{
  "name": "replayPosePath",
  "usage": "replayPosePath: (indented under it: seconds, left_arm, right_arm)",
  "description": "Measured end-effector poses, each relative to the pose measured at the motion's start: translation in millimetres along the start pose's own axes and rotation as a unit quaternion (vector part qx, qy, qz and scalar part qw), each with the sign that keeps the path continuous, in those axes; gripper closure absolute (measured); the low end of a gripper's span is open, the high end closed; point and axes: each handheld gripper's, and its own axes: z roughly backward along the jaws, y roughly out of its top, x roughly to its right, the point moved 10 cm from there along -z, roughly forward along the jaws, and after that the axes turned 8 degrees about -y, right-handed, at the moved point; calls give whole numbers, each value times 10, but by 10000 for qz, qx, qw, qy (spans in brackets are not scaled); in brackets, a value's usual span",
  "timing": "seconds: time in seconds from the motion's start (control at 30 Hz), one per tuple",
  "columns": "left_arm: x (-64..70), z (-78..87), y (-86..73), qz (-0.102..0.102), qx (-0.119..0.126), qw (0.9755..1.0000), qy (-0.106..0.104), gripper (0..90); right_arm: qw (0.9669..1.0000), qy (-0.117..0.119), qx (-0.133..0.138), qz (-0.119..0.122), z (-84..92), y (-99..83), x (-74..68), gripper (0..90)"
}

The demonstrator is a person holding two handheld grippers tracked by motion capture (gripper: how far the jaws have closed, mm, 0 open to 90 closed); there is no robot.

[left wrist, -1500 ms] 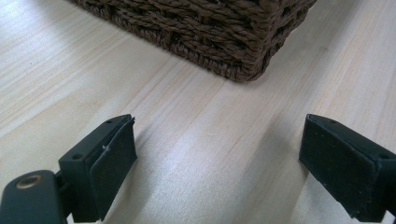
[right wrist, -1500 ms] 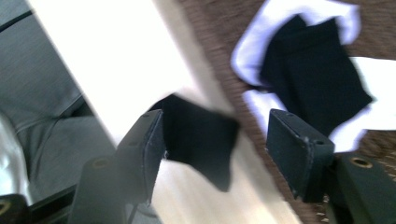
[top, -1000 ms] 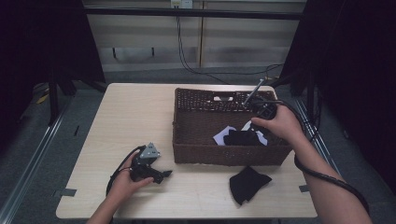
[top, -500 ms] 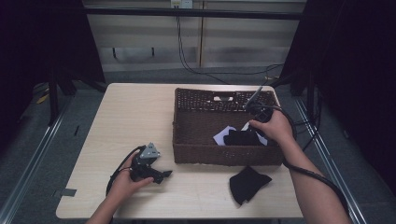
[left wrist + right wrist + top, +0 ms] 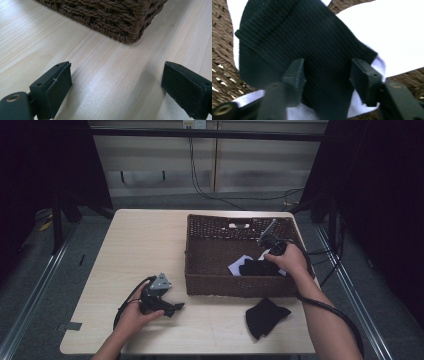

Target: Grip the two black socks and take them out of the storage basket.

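- Wooden table (image 5: 150,245), brown wicker basket (image 5: 220,285) on its right half
- Black knit cloth (image 5: 307,50) lies on white cloth (image 5: 402,37) inside basket
- Right gripper (image 5: 325,75) down over black cloth, jaws just closing, cloth between them, not yet pinched
- Left gripper (image 5: 116,82) spread wide, resting on table near basket corner

We see no readable text, label, brand, number or sign anywhere right now, not on the woven basket (image 5: 235,285), the black knit cloth (image 5: 307,50), the white sheet (image 5: 387,32) or the surface (image 5: 125,250).
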Motion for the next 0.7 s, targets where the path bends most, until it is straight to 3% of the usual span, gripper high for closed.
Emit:
replayPosePath:
  seconds: [0.2, 0.27, 0.57, 0.7]
  left_arm:
    - [-1, 0, 0, -4, -1, 10000, 1, 89]
    - [0, 0, 0, -4, -1, 10000, 0, 89]
    - [-4, 1, 0, -18, -4, 10000, 10, 89]
    - [-3, 2, 0, -14, -7, 10000, 8, 89]
  right_arm:
    - [9996, 251, -61, 62, -15, 5, -93, 763]
    - [9996, 239, -89, 103, -7, 7, -101, 814]
    - [9994, 228, 114, 224, 289, 6, -62, 859]
    - [9994, 90, 109, 313, 436, -11, -39, 862]
